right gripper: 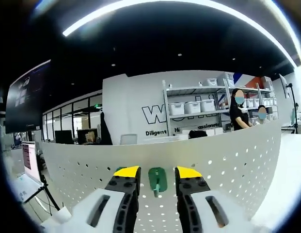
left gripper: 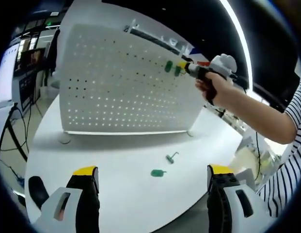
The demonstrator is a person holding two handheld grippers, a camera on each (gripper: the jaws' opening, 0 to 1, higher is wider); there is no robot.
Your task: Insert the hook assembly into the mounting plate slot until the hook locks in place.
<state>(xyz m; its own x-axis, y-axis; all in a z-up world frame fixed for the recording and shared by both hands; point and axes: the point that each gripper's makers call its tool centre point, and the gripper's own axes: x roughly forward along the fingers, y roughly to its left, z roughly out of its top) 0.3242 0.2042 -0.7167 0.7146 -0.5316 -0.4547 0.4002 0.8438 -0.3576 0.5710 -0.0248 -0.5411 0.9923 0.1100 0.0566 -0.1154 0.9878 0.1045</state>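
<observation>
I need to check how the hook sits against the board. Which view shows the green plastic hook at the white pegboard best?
The right gripper view: the green plastic hook sits close, between that gripper's yellow-tipped jaws, against the white perforated pegboard. The left gripper view shows it small and distant, at the right gripper held up to the board.

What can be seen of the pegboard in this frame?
The pegboard is a white perforated panel, apparently thin metal or plastic, standing upright and slightly curved on the white table. Regular rows of small holes cover it. The right gripper reaches its upper right area; in the right gripper view a green hook sits against the board between the jaws. Two more green hooks lie loose on the table before it.
</observation>
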